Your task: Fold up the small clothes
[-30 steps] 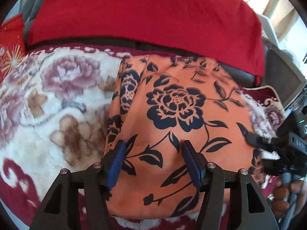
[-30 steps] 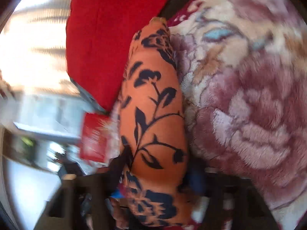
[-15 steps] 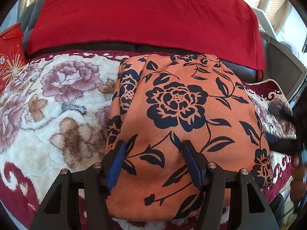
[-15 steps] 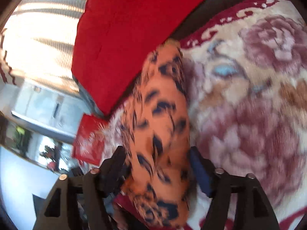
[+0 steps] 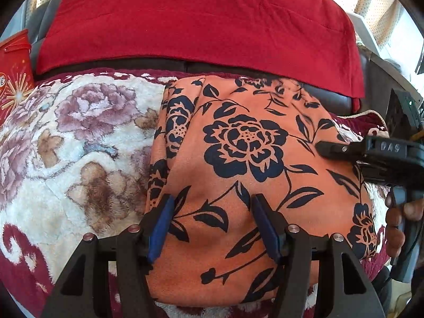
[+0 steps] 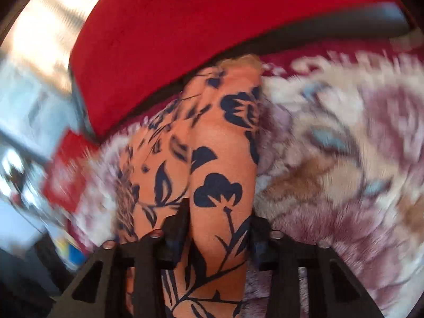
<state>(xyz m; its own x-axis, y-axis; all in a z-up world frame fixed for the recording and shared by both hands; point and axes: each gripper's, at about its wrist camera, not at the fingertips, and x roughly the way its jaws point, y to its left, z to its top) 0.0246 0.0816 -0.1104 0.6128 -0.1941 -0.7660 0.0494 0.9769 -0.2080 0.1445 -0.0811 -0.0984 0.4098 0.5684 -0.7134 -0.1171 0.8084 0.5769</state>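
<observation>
The orange floral garment (image 5: 246, 159) is lying on the plush flowered blanket (image 5: 79, 143), spread ahead of the left gripper (image 5: 212, 212) and running under it toward the camera. That gripper is sitting with its blue-padded fingers (image 5: 161, 222) parted wide, resting on the cloth's near portion, nothing pinched between them. Just left of those fingers the garment's edge is doubling into a narrow folded strip, and beyond that the blanket is showing its pink roses. Far ahead, past the garment's top edge, a red cover (image 5: 201, 23) is draping over a dark seat back. Off to the far left a red gift bag (image 5: 14, 74) is peeking in.

Over on the right side of the left wrist view, the right gripper (image 5: 328, 148) is reaching in from the side, one black fingertip lying over the garment's right edge, the person's hand (image 5: 397, 220) wrapped round the handle below.

From the right wrist view, heavily blurred, a bunched ridge of the same orange fabric (image 6: 220, 185) is running straight between the right gripper's (image 6: 220, 228) fingers and on ahead. The fingers are hugging that ridge on both sides, so it is looking gripped. The blanket (image 6: 344, 159) is lying to the right of it, the red cover (image 6: 185, 31) ahead.
</observation>
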